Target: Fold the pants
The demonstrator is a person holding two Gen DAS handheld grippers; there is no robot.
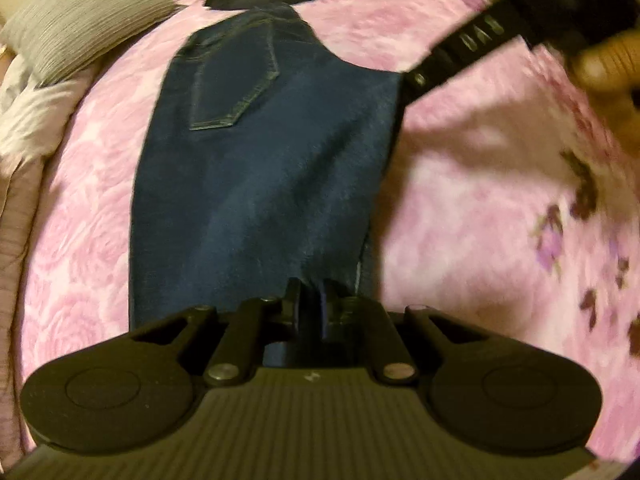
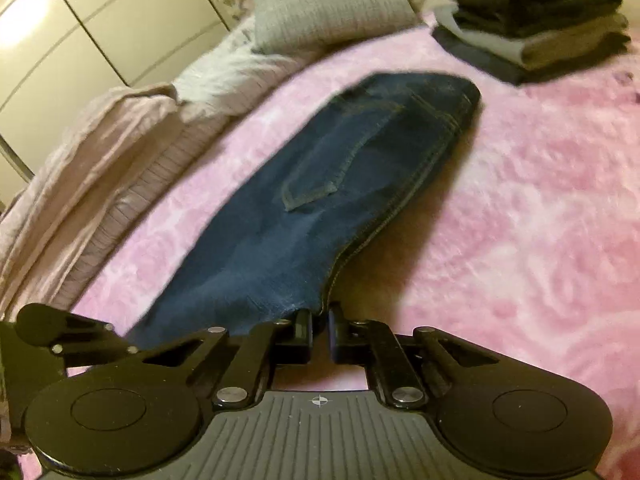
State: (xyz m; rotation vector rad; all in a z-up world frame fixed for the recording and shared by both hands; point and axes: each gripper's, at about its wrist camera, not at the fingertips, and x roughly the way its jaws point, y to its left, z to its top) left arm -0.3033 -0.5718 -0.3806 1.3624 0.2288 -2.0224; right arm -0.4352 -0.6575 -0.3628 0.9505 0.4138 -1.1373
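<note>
While both grippers pinch the near end of the dark blue denim pants [image 1: 260, 184], a slip is the main worry; the cloth is thick and heavy, and each gripper has only a small bit of the edge, so a quick pull could tug it free. If one side goes up faster than the other, I think the fold would come out crooked, and the layers could slide apart. The soft pink flowery blanket [image 1: 480, 200] might also bunch up and drag under the pants.

The pants lie long and flat on the blanket, already folded in half with one leg on the other; the back pocket [image 1: 232, 80] faces up, and the waist end points to the grey ribbed pillow [image 2: 324, 4] and the stack of folded dark and grey clothes [image 2: 532, 20].

The left gripper [image 1: 310, 300] is pressed nearly together, with blue cloth squeezed between its fingers at the near edge of the pants. The right gripper [image 2: 320, 326] is pinched tight on the near corner of the pants too; its fingers look almost closed on the thin edge.
</note>
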